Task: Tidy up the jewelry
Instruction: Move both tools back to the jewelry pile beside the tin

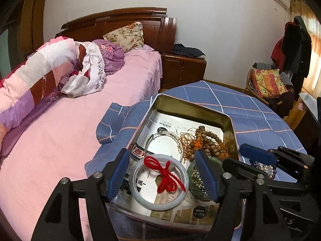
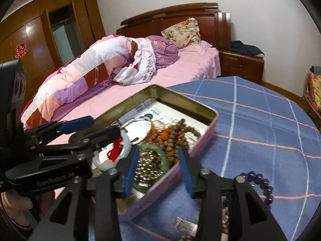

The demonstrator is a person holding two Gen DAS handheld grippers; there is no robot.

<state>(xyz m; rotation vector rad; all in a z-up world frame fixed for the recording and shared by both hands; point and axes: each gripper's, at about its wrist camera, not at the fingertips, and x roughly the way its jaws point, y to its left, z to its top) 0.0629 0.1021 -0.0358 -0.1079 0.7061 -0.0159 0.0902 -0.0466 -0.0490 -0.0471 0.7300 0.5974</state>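
Note:
An open metal tin (image 1: 192, 105) stands on the blue checked cloth and holds jewelry. A white jade bangle (image 1: 158, 206) tied with red string (image 1: 164, 172) lies flat in it, between the spread blue pads of my left gripper (image 1: 162, 152), which do not press on it. Behind it lie a silver bangle (image 1: 152, 138) and a wooden bead bracelet (image 1: 208, 140). My right gripper (image 2: 158, 148) is open over the tin's near corner, above a green bangle (image 2: 160, 154) that rings small gold beads (image 2: 148, 168). A purple bead bracelet (image 2: 262, 182) lies on the cloth beside the tin.
A printed paper sheet (image 1: 166, 124) lines the tin. The bed (image 1: 60, 132) with pink sheet and rolled quilt runs close along the table's left. A nightstand (image 1: 182, 70) and a cushioned chair (image 1: 266, 82) stand behind. A small clear item (image 2: 184, 225) lies on the near cloth.

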